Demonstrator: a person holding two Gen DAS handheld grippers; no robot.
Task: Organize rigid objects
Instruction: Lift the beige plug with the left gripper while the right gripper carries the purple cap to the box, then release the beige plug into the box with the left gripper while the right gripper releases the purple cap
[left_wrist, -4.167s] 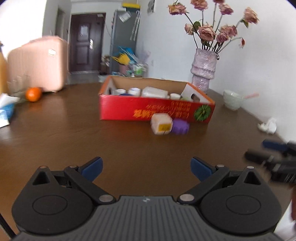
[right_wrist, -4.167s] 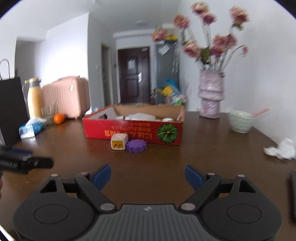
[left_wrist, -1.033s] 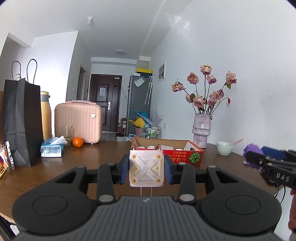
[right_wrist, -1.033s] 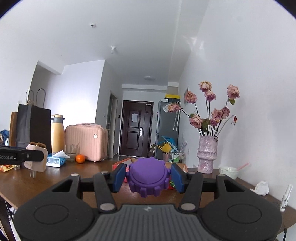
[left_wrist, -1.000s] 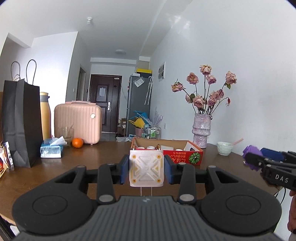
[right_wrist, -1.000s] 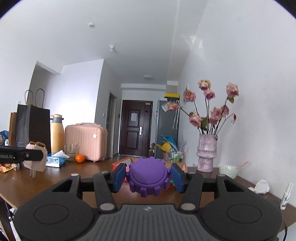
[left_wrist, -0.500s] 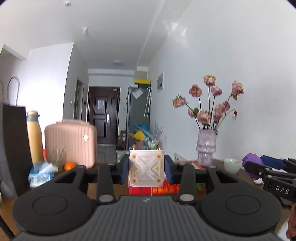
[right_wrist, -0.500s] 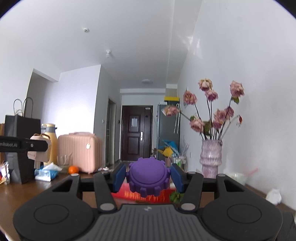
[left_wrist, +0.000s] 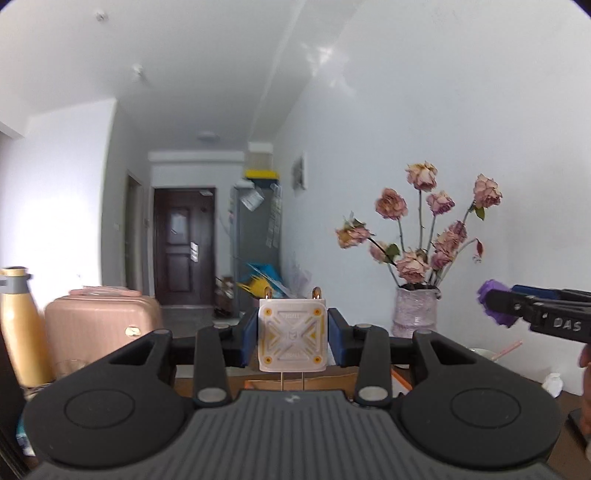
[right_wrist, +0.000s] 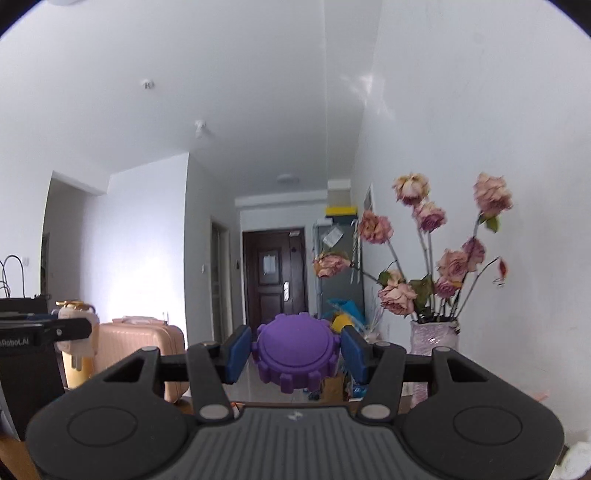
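Two claws, and both have a load. My left gripper (left_wrist: 292, 335) points level, its blue pads (left_wrist: 249, 339) pressed against the two sides of a white square plug adapter with yellow corner markings and brass prongs (left_wrist: 292, 335); the adapter sits upright between them, prongs showing above and below its body, clear of the table. My right gripper (right_wrist: 295, 352) is likewise level and clamped on a purple round plastic cap with a toothed rim (right_wrist: 295, 350), one blue pad on each side of the rim, the domed face turned back toward the camera.

From the left claw, the right one reaches in at the far right edge, black fingers with the purple cap at their tip, well apart from the adapter. From the right claw, the left one reaches in at the far left edge with the pale adapter at its tip.

Just below and beyond the left claw I see a strip of the brown wooden table (left_wrist: 258, 382). Farther out to its right stands a lilac textured vase of dried pink roses (left_wrist: 416, 313), with a pale bowl (left_wrist: 480, 353) beside its base. To the left sit a pink hard-shell suitcase (left_wrist: 99, 325) and a gold metal bottle (left_wrist: 18, 325). Straight ahead, far off, is a dark wooden door (left_wrist: 184, 243).
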